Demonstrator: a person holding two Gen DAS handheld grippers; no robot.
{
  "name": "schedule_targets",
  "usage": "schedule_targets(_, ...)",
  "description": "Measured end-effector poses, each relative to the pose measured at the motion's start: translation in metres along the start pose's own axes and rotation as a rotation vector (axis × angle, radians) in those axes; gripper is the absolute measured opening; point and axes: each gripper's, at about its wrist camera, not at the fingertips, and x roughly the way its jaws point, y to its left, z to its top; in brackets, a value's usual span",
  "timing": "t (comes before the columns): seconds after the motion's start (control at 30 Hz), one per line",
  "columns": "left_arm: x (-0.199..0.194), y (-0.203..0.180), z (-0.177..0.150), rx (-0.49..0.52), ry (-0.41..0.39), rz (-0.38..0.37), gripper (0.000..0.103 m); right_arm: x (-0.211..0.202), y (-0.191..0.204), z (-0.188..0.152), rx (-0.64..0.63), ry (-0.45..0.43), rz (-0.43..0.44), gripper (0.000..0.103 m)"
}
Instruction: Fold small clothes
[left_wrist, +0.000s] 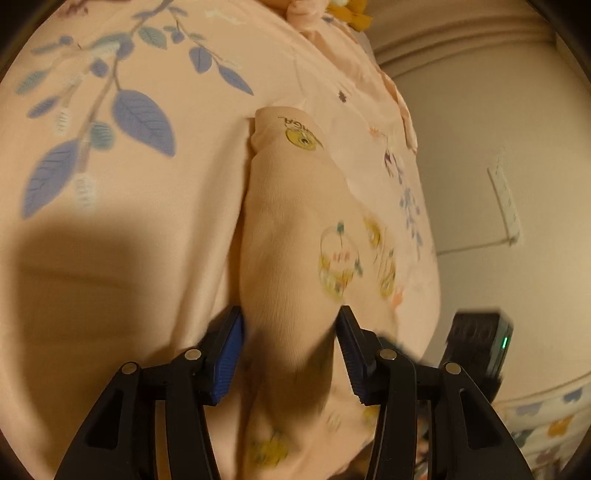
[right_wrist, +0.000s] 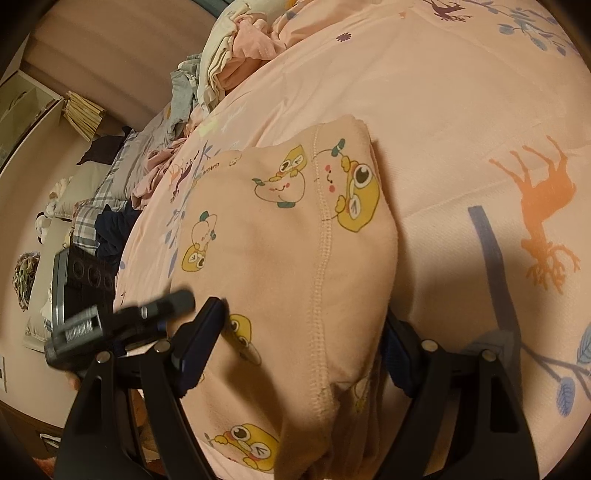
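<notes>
Fabric of a small peach garment (right_wrist: 280, 236), printed with yellow cartoon characters, lay on a pink bedsheet (right_wrist: 461, 110) patterned with leaves and deer. From the right wrist view the garment looked folded, a stitched seam (right_wrist: 320, 258) running down it, its far edge resting flat on the sheet. The right gripper (right_wrist: 295, 354) sat at the garment's near end with its jaws spread wide; cloth filled the space between them, yet whether the pads pressed on it could not be told. The left gripper (left_wrist: 291, 354) was at the garment (left_wrist: 291, 221) too, a long fold of it rising between the blue pads (left_wrist: 227, 363). A gap seemed to show beside the left pad, and the picture was blurred there, so a grip could not be confirmed. Beyond the garment, at the sheet's far edge, a heap of other clothes (right_wrist: 229, 55) lay crumpled. Left of that heap, off the sheet, stood a stack of books (right_wrist: 83, 114) against the wall (left_wrist: 480, 129).
</notes>
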Motion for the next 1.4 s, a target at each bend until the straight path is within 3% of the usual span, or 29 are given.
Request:
schedule_targets(0.13,0.016,-0.011,0.004,0.063,0.036,0.012,0.049,0.0,-0.001,-0.001,0.0,-0.009,0.0,0.079)
schedule_targets(0.27,0.012,-0.011,-0.005,0.081,-0.008,0.064,0.041,0.001,0.002,-0.003,-0.026,-0.034,-0.052,0.062)
schedule_targets(0.37,0.016,-0.03,-0.016,0.213,-0.053,0.183,0.04,0.004,0.009,-0.006,-0.07,-0.051,-0.108,0.053)
schedule_targets(0.4,0.019,-0.041,-0.021,0.274,-0.069,0.256,0.039,0.005,0.012,-0.007,-0.091,-0.054,-0.136,0.051)
schedule_targets(0.5,0.026,-0.056,-0.026,0.356,-0.083,0.374,0.039,0.008,0.016,-0.007,-0.12,-0.064,-0.172,0.047)
schedule_targets(0.53,0.027,-0.057,-0.026,0.361,-0.082,0.382,0.039,0.008,0.014,-0.006,-0.112,-0.066,-0.165,0.046)
schedule_targets(0.63,0.024,-0.05,-0.024,0.324,-0.079,0.346,0.039,0.007,0.008,-0.003,-0.078,-0.068,-0.137,0.044)
schedule_targets(0.8,0.014,-0.057,-0.025,0.327,-0.091,0.336,0.035,-0.002,0.009,-0.007,0.005,-0.086,-0.064,0.027)
schedule_targets(0.97,0.002,-0.074,-0.028,0.363,-0.12,0.335,0.033,-0.013,0.026,-0.009,-0.024,-0.113,-0.072,0.024)
schedule_targets(1.17,-0.048,-0.089,-0.029,0.368,-0.211,0.241,0.032,-0.044,0.063,-0.002,-0.11,-0.191,-0.036,0.024)
schedule_targets(1.4,-0.093,-0.113,-0.03,0.426,-0.322,0.262,0.033,-0.064,0.113,0.007,-0.208,-0.254,-0.012,0.024)
